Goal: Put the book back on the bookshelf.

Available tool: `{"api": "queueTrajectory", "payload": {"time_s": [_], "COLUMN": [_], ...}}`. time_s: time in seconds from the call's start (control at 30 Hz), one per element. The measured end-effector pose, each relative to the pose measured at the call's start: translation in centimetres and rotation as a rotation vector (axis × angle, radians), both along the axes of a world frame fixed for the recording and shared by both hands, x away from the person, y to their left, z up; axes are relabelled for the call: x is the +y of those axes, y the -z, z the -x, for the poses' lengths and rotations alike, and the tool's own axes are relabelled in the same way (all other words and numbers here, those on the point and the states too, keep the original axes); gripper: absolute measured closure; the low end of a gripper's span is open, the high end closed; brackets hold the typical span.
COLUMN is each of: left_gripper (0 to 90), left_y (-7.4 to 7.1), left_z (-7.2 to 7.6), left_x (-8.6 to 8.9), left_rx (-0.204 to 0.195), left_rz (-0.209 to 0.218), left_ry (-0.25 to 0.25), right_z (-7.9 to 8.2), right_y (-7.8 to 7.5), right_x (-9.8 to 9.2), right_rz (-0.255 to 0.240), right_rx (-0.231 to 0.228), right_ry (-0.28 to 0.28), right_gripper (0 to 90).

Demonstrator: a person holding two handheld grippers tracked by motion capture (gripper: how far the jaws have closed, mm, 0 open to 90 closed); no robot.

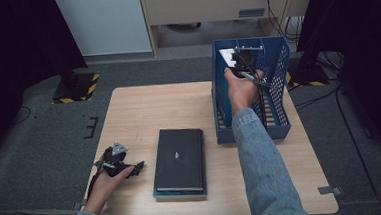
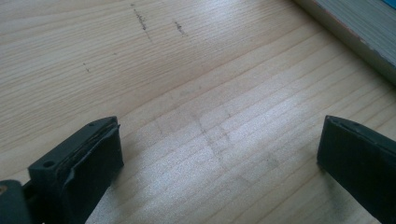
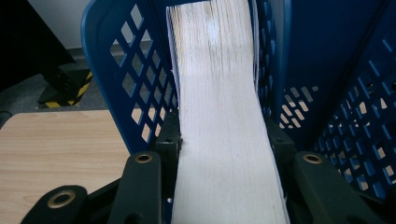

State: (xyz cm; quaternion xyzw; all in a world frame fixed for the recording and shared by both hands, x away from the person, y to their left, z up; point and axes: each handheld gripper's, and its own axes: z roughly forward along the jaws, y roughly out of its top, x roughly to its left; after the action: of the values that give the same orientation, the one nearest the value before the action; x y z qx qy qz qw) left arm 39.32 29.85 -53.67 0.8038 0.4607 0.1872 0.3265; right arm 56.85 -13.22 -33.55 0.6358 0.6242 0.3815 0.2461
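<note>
Surface (image 1: 143, 110): light wood, rectangular, faint pencil-like marks near left side. Room: dark grey carpet floor (image 1: 40, 146), black stands w/ yellow-black striped bases, white panel + beige furniture at back, cables on floor at right.

Blue file rack (image 1: 277, 82): perforated plastic, stands on surface at far right. Book (image 3: 219, 116) in right claw (image 1: 240, 59): thick, page edges facing camera, off-white w/ slightly yellowed streaks, pages slightly bowed. Held upright inside rack, btwn its lattice walls, right claw pinching it from both sides, covers against the pads.

Stack of books (image 1: 179, 161), black cover on top, lies flat mid-surface, front.

Left claw (image 1: 137, 168): spread, nothing btwn pads, low over bare wood near front-left, stack just beside it.
</note>
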Motion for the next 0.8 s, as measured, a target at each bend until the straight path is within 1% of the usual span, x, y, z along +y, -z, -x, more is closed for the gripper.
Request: {"api": "queueTrajectory", "payload": {"time_s": [0.2, 0.33, 0.47, 0.67, 0.8], "left_gripper": [0.0, 0.0, 0.0, 0.0, 0.0], "left_y": [0.0, 0.0, 0.0, 0.0, 0.0], "left_z": [0.0, 0.0, 0.0, 0.0, 0.0], "left_x": [0.0, 0.0, 0.0, 0.0, -0.1], "left_rx": [0.0, 0.0, 0.0, 0.0, 0.0], "left_rz": [0.0, 0.0, 0.0, 0.0, -0.001], "left_ry": [0.0, 0.001, 0.001, 0.0, 0.0], "right_z": [-0.1, -0.3, -0.2, -0.1, 0.0], "right_y": [0.0, 0.1, 0.2, 0.3, 0.3], "right_x": [0.0, -0.1, 0.2, 0.7, 1.1], "right_rz": [0.004, -0.002, 0.017, 0.01, 0.016], "right_rx": [-0.002, -0.011, -0.016, -0.015, -0.02], "right_ry": [0.009, 0.018, 0.009, 0.009, 0.017], "right_gripper": [60.1, 60.1, 59.9, 59.2, 58.8]}}
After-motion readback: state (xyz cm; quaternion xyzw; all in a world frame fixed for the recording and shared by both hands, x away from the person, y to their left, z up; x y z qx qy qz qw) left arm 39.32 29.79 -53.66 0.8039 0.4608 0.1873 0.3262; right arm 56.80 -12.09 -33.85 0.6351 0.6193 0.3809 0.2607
